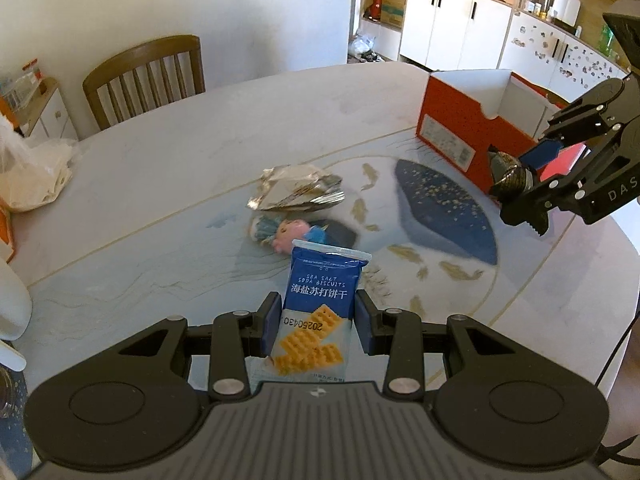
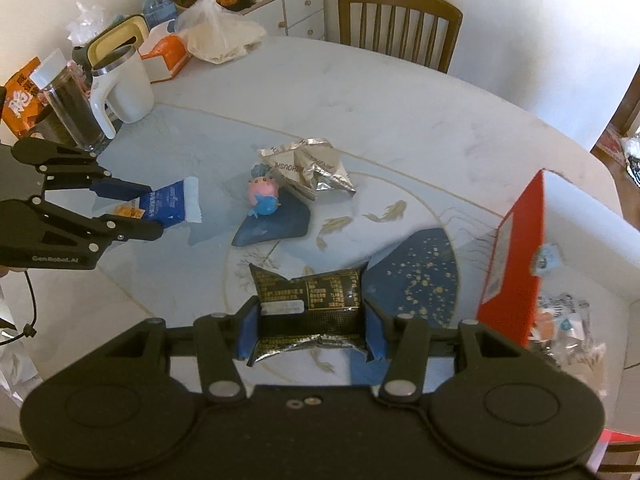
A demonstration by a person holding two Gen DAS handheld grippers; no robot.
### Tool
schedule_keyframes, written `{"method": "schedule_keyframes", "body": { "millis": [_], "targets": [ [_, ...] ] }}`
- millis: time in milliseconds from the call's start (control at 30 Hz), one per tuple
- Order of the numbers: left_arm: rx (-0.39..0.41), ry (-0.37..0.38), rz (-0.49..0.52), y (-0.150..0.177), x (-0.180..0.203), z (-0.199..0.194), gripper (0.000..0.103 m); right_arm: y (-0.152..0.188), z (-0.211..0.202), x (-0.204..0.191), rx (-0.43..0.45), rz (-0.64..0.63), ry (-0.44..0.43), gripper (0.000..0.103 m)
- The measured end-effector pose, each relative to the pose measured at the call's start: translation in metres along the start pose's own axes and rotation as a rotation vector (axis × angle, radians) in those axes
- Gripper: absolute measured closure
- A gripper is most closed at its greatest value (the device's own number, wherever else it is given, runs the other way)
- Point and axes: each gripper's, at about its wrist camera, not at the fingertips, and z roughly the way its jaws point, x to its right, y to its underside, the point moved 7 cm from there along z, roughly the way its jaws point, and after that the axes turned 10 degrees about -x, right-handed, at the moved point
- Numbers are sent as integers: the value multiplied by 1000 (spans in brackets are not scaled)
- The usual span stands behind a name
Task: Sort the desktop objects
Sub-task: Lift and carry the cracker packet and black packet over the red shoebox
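Partly hidden behind biscuit pack [image 1: 320,300]: pink toy [image 1: 289,234].

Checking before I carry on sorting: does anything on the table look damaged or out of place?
Yes: a crumpled silver wrapper lies torn open mid-table, beside the pink toy. It looks like empty rubbish, unlike the sealed packets both grippers hold.

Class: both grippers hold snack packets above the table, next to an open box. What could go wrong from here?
1. The left gripper pinches the biscuit packet low, so it may tip or slip.
2. The right gripper squeezes the black packet, possibly crushing the contents.
3. The right gripper could knock the orange box wall.
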Motion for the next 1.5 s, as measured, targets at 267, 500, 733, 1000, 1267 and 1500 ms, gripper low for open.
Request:
{"method": "schedule_keyframes", "body": {
  "millis": [267, 500, 733, 1000, 1267, 1500],
  "targets": [
    [15, 8, 12, -18, 29, -8, 66, 12, -28, 21, 22, -10, 10, 51],
    [20, 18, 14, -34, 56, -8, 66, 21, -49, 50, 44, -2, 32, 51],
    [21, 31, 32, -55, 83, -8, 66, 31, -64, 82, 50, 4, 56, 51],
    [37, 39, 94, -90, 119, -6, 66, 45, -76, 127, 57, 48, 92, 51],
    [54, 59, 169, -132, 158, 3, 66, 57, -81, 175, 46, 102, 145, 51],
    [43, 80, 235, -169, 193, 22, 66, 68, -75, 220, 5, 153, 186, 51]
  ]
}}
